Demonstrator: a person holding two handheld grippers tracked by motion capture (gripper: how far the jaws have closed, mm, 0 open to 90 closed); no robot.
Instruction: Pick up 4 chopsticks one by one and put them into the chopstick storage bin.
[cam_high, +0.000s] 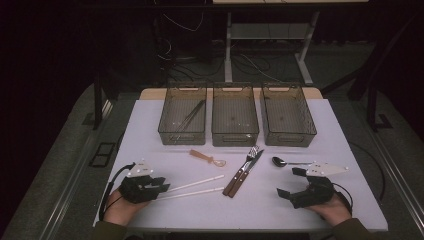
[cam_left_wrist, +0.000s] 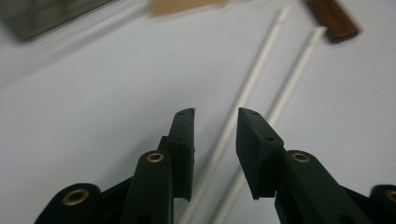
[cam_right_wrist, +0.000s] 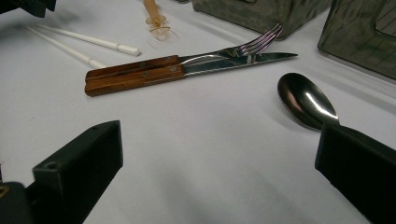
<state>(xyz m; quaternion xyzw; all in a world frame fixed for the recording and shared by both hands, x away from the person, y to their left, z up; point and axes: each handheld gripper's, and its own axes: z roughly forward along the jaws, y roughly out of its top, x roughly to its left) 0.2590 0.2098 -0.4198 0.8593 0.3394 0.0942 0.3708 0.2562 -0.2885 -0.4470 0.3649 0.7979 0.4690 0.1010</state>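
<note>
Two white chopsticks lie side by side on the white table. My left gripper hovers over their near ends, jaws a little apart, one chopstick running under the gap, pads not pressing it. A wooden-handled fork and knife lie together at the table's middle. A metal spoon lies just ahead of my right gripper, whose jaws stand wide open with nothing between them.
Three smoky clear bins stand in a row at the back: the left bin holds dark long utensils, then the middle bin and right bin. A small amber utensil lies before them.
</note>
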